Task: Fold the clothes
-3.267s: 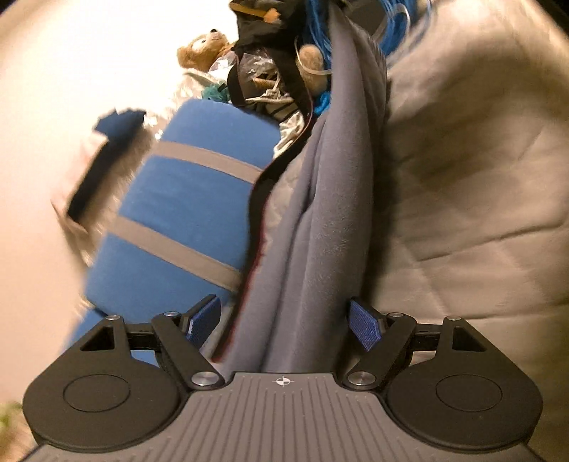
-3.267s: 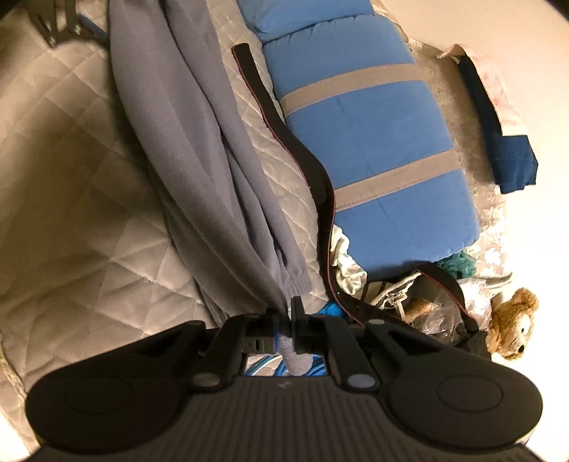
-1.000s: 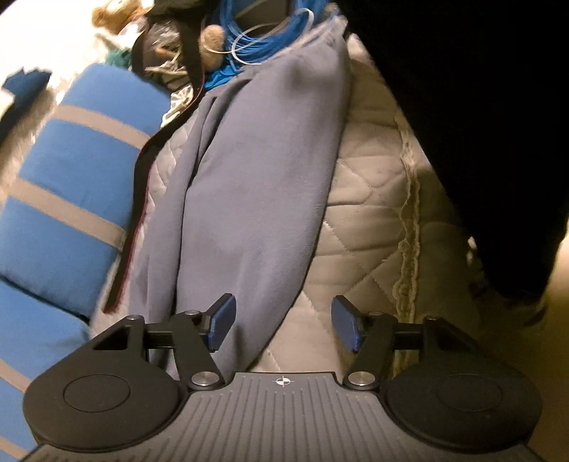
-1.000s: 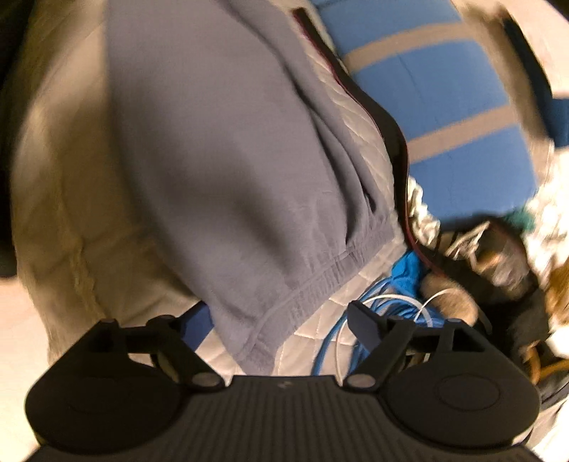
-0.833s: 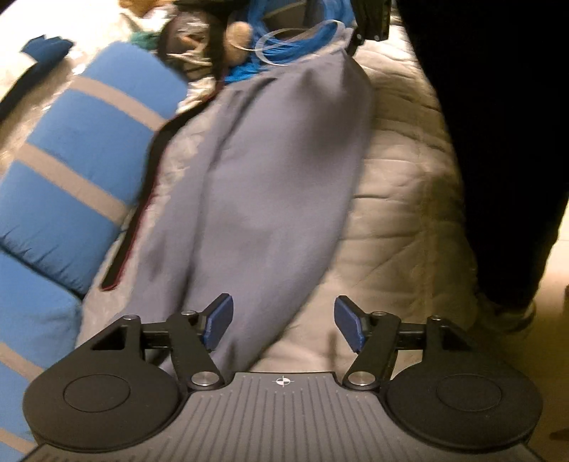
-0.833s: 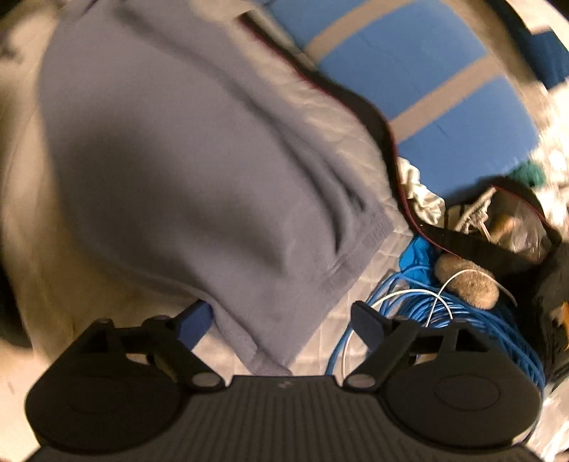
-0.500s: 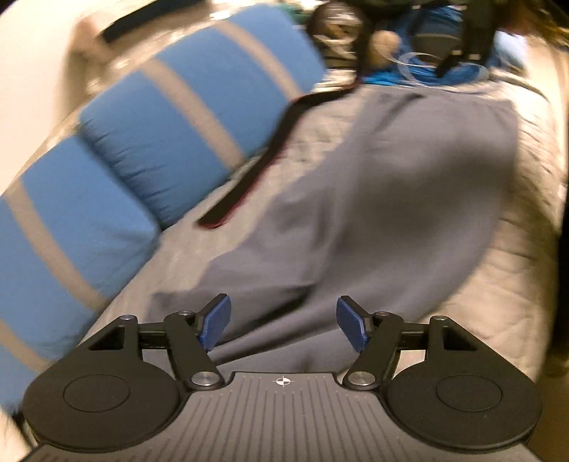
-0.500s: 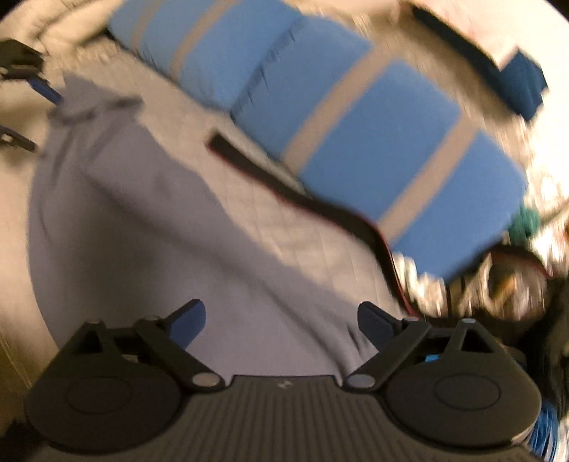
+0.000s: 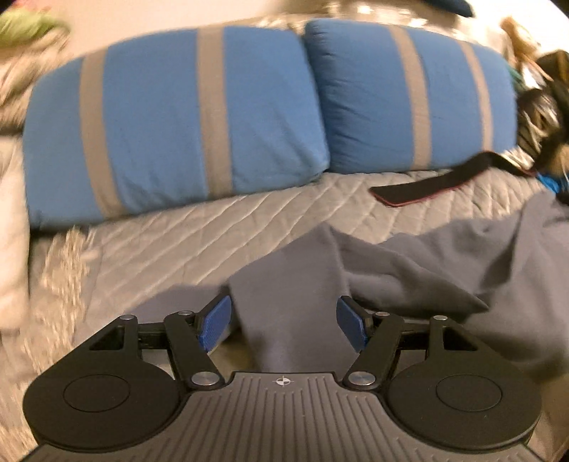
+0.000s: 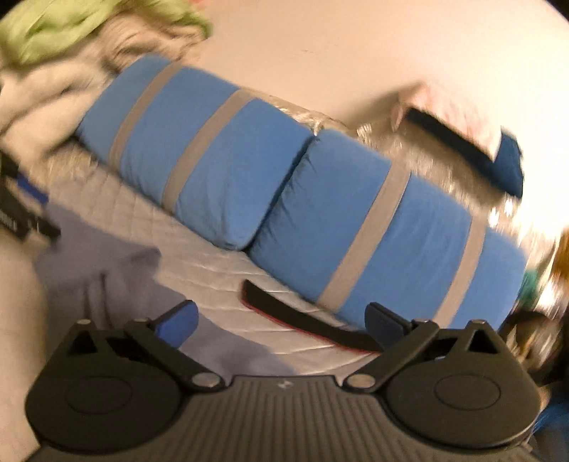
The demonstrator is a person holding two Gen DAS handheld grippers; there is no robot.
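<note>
A grey fleece garment (image 9: 419, 270) lies crumpled on the quilted bedcover (image 9: 170, 234). One flat fold of it runs toward me between the blue pads of my left gripper (image 9: 282, 325). Those pads stand apart from the cloth, so the left gripper is open above it. In the right wrist view the same garment (image 10: 106, 270) lies at the lower left, under the left finger of my right gripper (image 10: 281, 321). The right jaws are opening wide, with only bedcover and a black strap (image 10: 306, 320) below them. The left gripper (image 10: 21, 209) shows at that view's left edge.
Two blue pillows with grey stripes (image 9: 170, 117) (image 9: 419, 96) lie along the wall behind the bed. The black strap (image 9: 430, 181) runs from the right pillow to a heap of clutter and blue cable (image 9: 544, 117). A green cloth (image 10: 71, 25) sits at the far left.
Both views have swung from looking along the garment to facing the pillows. The right gripper, earlier shut on the garment's cuff, has let go and spread its jaws. The garment now lies spread on the bed.
</note>
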